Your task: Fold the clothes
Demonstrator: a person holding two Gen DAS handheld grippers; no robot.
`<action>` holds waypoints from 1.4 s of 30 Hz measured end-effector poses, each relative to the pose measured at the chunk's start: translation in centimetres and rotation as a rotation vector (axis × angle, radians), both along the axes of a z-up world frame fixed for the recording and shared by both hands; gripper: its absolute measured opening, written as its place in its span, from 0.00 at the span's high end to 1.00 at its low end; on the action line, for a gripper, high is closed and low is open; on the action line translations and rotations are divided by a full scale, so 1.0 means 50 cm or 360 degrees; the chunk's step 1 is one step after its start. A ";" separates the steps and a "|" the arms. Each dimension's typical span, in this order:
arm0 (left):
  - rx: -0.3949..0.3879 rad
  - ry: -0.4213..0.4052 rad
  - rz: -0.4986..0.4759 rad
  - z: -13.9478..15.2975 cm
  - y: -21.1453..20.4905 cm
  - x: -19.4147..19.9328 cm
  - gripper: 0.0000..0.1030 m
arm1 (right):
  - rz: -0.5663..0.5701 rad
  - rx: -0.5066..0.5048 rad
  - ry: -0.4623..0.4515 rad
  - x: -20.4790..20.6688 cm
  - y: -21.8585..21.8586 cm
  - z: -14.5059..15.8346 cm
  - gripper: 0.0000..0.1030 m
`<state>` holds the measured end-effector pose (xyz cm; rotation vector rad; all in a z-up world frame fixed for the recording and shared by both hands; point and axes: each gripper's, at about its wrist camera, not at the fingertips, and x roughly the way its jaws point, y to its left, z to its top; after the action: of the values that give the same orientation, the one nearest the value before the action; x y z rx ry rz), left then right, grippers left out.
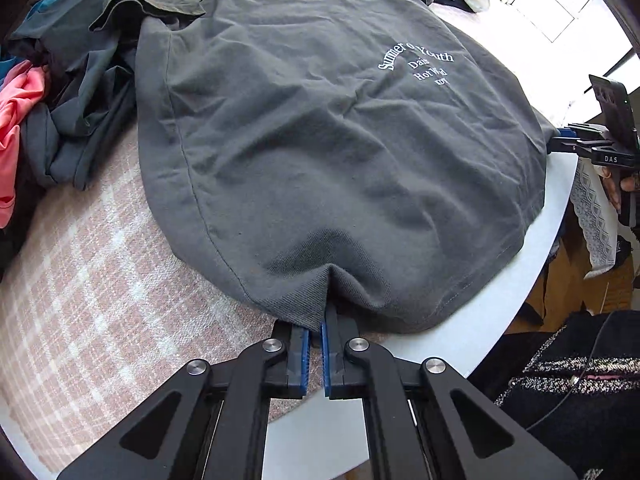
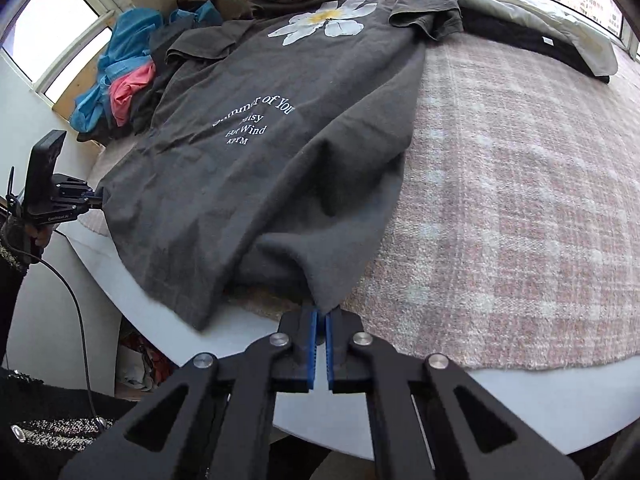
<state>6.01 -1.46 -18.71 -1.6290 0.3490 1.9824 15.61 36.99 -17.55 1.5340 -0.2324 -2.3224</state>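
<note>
T-shirt (image 1: pixel 320 140) spread flat on blanket (image 1: pixel 100 300) atop counter (image 1: pixel 480 332), hem at near edge. Left tongs (image 1: pixel 316 320) and right tongs (image 2: pixel 321 314) clamped on opposite hem corners. Clothes pile (image 1: pixel 60 100) left of shirt; folded garments (image 2: pixel 532 36) behind, far right.

Left gripper (image 1: pixel 322 322) pinching grey T-shirt (image 1: pixel 320 128) hem; right gripper (image 1: pixel 560 140), partly hidden, apparently at far corner.

white print "summer of you", "hot wind", "kpym" on grey t-shirt (image 2: pixel 280 168), "das" on right claw (image 1: pixel 554 142)
</note>
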 end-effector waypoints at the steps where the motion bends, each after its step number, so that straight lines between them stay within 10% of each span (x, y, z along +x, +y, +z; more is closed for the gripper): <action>1: 0.0018 0.0010 0.0004 0.011 -0.002 0.001 0.97 | -0.0007 -0.0026 0.0019 0.002 -0.001 0.015 0.97; 11: 0.0157 0.0246 0.0147 0.217 -0.130 0.047 0.97 | -0.0229 -0.0128 0.0379 0.111 0.075 0.271 0.97; 22: 0.0088 -0.0195 0.0222 -0.006 -0.139 -0.031 0.96 | -0.0432 -0.0021 -0.0047 0.042 0.113 0.054 0.97; 28: 0.0040 -0.0096 0.0139 0.045 -0.135 -0.069 0.65 | -0.0474 0.0063 -0.0064 0.021 0.133 0.059 0.97; 42: -0.0052 -0.0017 -0.0034 0.001 -0.094 0.065 0.68 | -0.0467 0.0075 -0.0101 0.015 0.120 0.053 0.97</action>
<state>9.28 -6.16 -18.64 -1.6487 0.3948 1.9606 16.37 43.00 -14.88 1.6968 -0.4489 -2.5170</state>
